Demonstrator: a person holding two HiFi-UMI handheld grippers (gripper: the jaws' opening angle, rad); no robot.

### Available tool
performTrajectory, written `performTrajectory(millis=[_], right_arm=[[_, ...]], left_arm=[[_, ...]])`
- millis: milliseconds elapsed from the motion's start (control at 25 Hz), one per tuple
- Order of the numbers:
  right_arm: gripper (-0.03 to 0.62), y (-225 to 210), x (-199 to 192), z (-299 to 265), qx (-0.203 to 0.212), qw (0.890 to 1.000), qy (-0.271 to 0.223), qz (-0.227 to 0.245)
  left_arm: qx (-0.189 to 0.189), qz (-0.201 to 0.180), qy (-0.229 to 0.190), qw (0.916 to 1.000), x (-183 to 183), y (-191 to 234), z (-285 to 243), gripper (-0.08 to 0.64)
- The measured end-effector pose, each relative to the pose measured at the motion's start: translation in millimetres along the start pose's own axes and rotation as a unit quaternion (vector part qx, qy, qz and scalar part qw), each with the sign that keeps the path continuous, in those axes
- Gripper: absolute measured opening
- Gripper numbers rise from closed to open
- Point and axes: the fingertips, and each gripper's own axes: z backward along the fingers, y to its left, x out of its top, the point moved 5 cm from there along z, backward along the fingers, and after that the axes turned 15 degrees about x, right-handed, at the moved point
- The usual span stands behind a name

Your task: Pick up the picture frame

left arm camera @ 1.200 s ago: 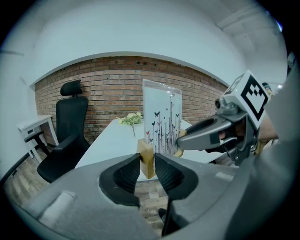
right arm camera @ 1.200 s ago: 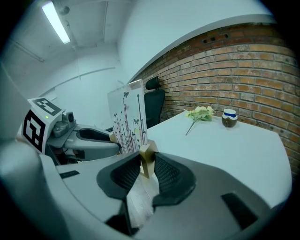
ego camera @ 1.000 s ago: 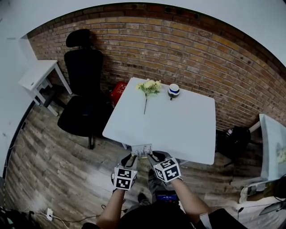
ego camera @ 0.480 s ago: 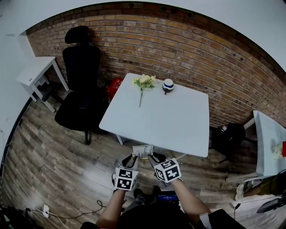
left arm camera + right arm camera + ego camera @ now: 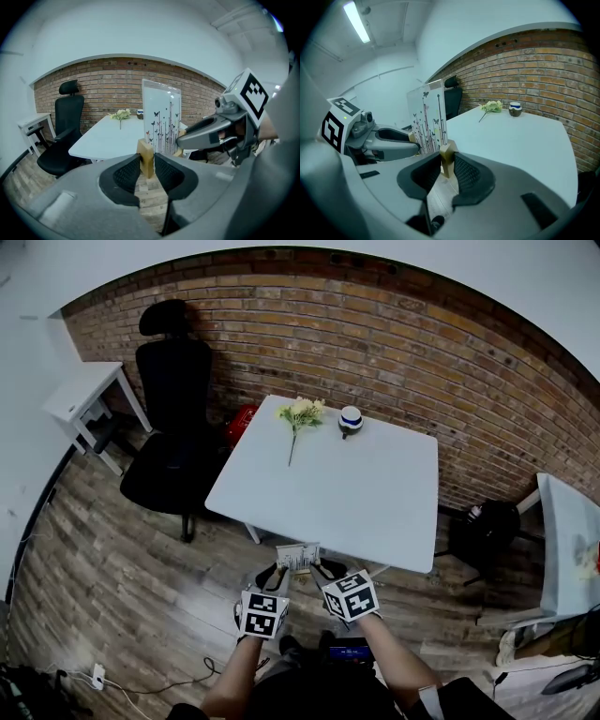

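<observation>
The picture frame (image 5: pixel 298 556) is a clear upright panel printed with butterflies and stems (image 5: pixel 161 117), standing on pale wooden foot blocks. It hangs in the air just off the near edge of the white table (image 5: pixel 356 493). My left gripper (image 5: pixel 274 571) is shut on the left foot block (image 5: pixel 146 157). My right gripper (image 5: pixel 323 568) is shut on the right foot block (image 5: pixel 447 157). In the left gripper view the right gripper (image 5: pixel 187 138) reaches in from the right. In the right gripper view the left gripper (image 5: pixel 410 145) reaches in from the left beside the panel (image 5: pixel 426 122).
A stem of pale flowers (image 5: pixel 300 413) and a small blue-and-white cup (image 5: pixel 351 419) lie at the table's far side by the brick wall. A black office chair (image 5: pixel 173 427) stands left, with a small white desk (image 5: pixel 80 395) beyond. Another table (image 5: pixel 562 549) is at right. Wooden floor below.
Both grippers and the frame have drawn back a little from the table, which now sits slightly further off in the head view. The grip on both foot blocks is unchanged.
</observation>
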Motion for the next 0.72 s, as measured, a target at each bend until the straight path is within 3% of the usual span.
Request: performTrajectory(millis=[720], right_arm=[[0.095,-8,7,17,0.015,1.000,-0.006,0.021]], left_arm=[[0.015,-0.004,-0.002,0.9999,14,-15,5,0.106]])
